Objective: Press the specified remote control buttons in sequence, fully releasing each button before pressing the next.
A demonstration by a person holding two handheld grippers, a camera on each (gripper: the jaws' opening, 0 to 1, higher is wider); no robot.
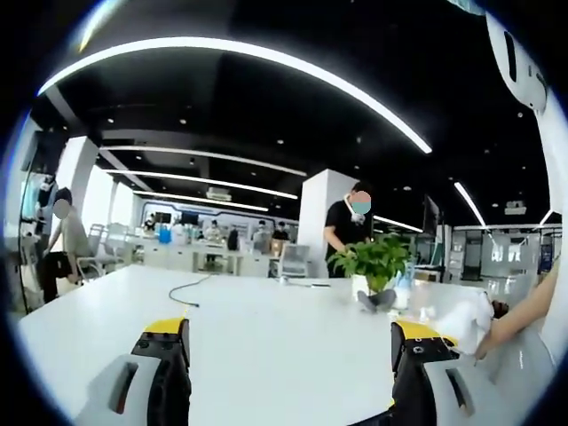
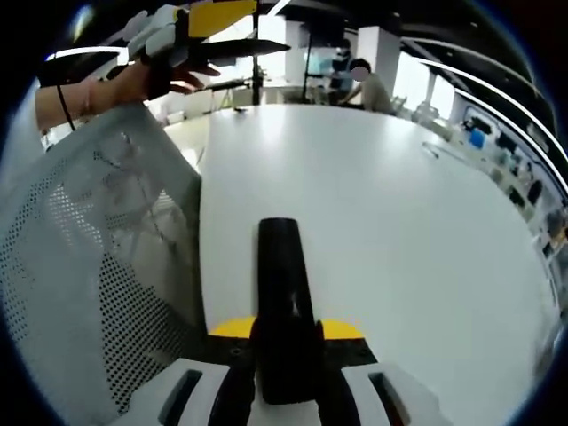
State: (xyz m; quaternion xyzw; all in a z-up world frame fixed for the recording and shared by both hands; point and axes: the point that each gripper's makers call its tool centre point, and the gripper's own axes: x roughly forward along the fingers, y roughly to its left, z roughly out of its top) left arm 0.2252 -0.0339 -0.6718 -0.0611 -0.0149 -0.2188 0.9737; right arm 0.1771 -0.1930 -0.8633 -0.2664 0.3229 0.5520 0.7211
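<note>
Remote control, near end hidden between the right gripper's fingers.

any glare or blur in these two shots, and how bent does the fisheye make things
Left gripper view: ceiling light strips bow into arcs, white table evenly lit, left tongs sharp. Right gripper view: soft glare on the table, black remote slightly soft in the right tongs.

Potted plant, cable, mesh chair

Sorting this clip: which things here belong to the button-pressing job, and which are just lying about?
Job:
- black remote control, clamped in the right gripper
- left gripper, jaws apart, empty

Lying about:
- potted plant
- black cable
- white table
- mesh chair back
</note>
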